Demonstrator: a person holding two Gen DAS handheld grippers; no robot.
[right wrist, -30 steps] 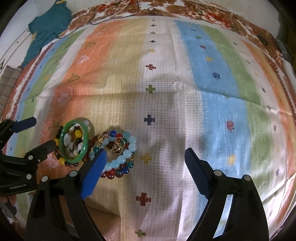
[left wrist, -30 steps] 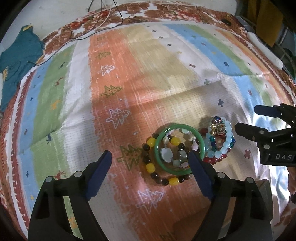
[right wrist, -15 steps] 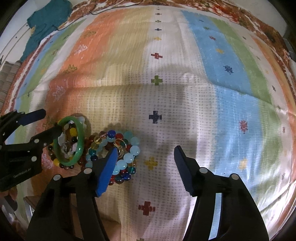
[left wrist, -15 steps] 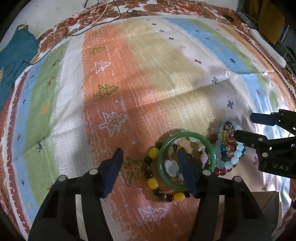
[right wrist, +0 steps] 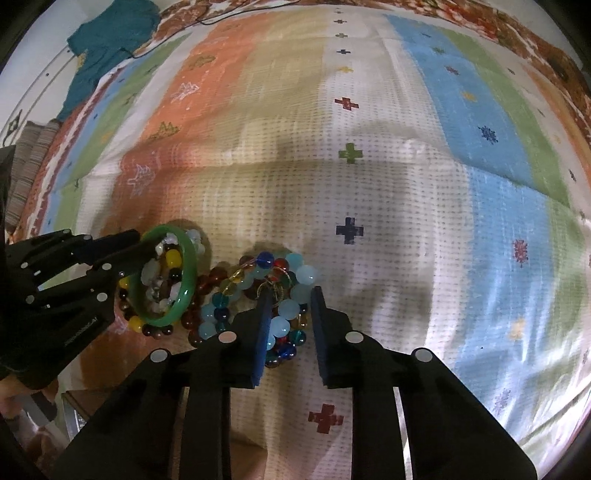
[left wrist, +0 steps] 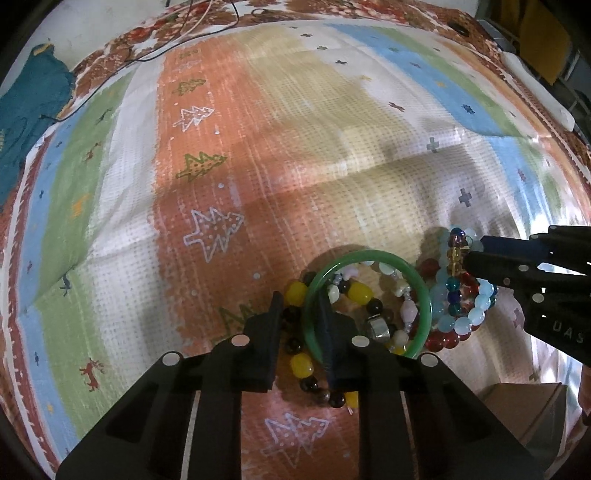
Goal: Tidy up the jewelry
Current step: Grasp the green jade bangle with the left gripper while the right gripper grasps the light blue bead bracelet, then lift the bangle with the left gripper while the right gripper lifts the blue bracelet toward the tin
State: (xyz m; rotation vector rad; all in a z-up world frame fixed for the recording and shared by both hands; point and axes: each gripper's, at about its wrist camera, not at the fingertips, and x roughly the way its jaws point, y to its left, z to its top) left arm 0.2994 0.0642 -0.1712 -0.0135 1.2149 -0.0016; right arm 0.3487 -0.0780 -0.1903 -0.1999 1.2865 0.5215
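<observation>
A green bangle [left wrist: 423,314] lies on a yellow-and-brown bead bracelet [left wrist: 301,363] and pale stone beads on the striped cloth. My left gripper [left wrist: 299,306] is shut on the bangle's near-left rim; it also shows in the right wrist view [right wrist: 140,247]. To the right lies a pile of pale blue, red and multicoloured bead bracelets [left wrist: 465,317]. My right gripper [right wrist: 290,295] is closed around pale blue beads [right wrist: 286,308] of that pile. Its fingers show in the left wrist view [left wrist: 476,258].
A striped patterned cloth [right wrist: 388,184] covers the surface. A teal garment [left wrist: 22,110] and thin cables [left wrist: 184,33] lie at the far left edge. A cardboard box [left wrist: 524,402] sits low at the right.
Both grippers went from wide open to closed. The left moved onto the green bangle's rim, the right onto the bead bracelet pile.
</observation>
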